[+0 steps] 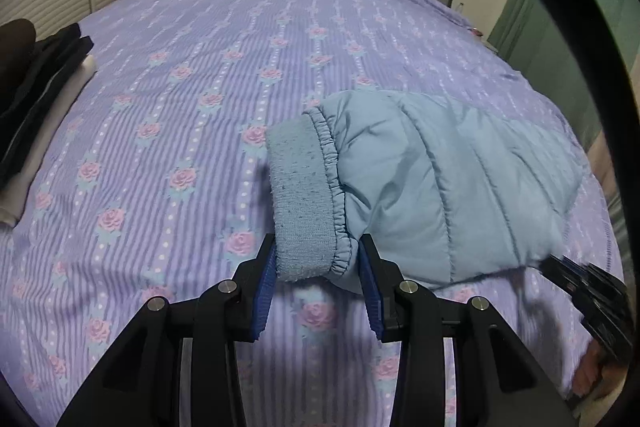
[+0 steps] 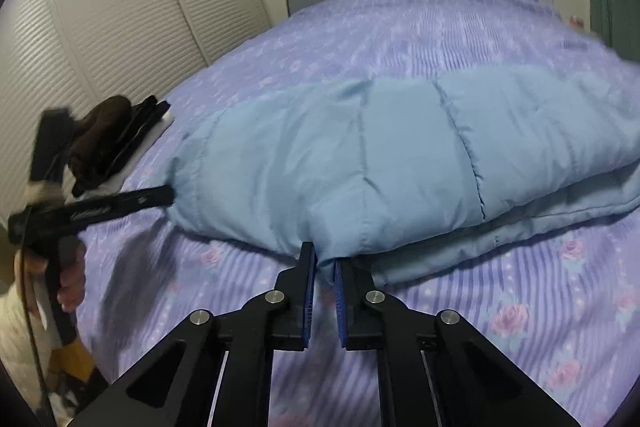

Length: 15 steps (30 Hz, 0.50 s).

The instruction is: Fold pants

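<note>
Blue quilted pants [image 2: 400, 155], right gripper [image 2: 325, 267] pinching edge

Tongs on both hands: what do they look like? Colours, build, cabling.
Both alike: the left tongs and right tongs are matte black angular linkages with round silver pivot pins and ribbed blue pads on the inner finger faces. The right wrist view shows a black pistol-style handle with faint white lettering, a thin dark cable, a bare hand and a cream sleeve.
</note>
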Each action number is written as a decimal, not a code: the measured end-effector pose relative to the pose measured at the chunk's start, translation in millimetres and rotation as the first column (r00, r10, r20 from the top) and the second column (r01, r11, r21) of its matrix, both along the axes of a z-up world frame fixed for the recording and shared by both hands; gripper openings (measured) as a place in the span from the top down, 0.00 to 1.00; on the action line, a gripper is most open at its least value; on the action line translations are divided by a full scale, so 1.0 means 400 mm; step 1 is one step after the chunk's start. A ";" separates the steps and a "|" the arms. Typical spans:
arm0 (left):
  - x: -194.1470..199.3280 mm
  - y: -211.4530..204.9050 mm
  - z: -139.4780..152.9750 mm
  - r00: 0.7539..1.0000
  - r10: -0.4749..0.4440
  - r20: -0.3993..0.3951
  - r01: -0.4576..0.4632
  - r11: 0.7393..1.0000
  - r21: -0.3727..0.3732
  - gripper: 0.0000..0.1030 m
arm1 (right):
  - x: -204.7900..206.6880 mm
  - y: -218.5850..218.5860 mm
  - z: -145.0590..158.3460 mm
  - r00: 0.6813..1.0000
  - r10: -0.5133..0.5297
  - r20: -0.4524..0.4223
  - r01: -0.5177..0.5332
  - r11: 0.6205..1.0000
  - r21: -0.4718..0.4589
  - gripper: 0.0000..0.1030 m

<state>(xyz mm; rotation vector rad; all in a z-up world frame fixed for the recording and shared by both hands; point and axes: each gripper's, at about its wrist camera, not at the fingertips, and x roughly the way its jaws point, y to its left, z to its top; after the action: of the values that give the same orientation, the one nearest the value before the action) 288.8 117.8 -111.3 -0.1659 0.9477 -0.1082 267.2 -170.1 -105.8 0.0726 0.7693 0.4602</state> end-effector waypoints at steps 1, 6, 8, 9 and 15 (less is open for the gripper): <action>0.001 0.005 -0.004 1.000 0.005 -0.005 -0.005 1.000 0.005 0.63 | -0.011 0.006 0.002 1.000 -0.001 -0.005 0.001 1.000 -0.002 0.93; 0.010 -0.003 -0.016 0.999 -0.001 -0.034 0.002 0.999 0.032 0.63 | 0.014 -0.005 -0.054 0.995 -0.016 -0.101 0.016 1.000 -0.003 0.94; 0.010 -0.013 -0.014 0.999 0.003 -0.035 -0.001 0.998 0.057 0.62 | 0.014 -0.012 -0.071 0.989 -0.013 -0.151 0.012 1.000 -0.002 0.94; 0.008 -0.023 -0.010 1.000 -0.004 -0.030 0.006 0.997 0.080 0.61 | 0.006 -0.018 -0.073 0.988 -0.016 -0.156 0.016 1.000 -0.005 0.93; -0.076 -0.102 0.097 0.991 -0.043 0.126 -0.002 0.940 0.341 0.48 | -0.067 -0.169 0.027 0.949 -0.314 0.037 0.315 0.948 -0.040 0.43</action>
<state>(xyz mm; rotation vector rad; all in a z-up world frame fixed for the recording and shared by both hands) 258.4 77.1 -72.6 0.1705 0.8225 0.0269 240.4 -237.7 -95.1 0.1435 0.7222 0.1397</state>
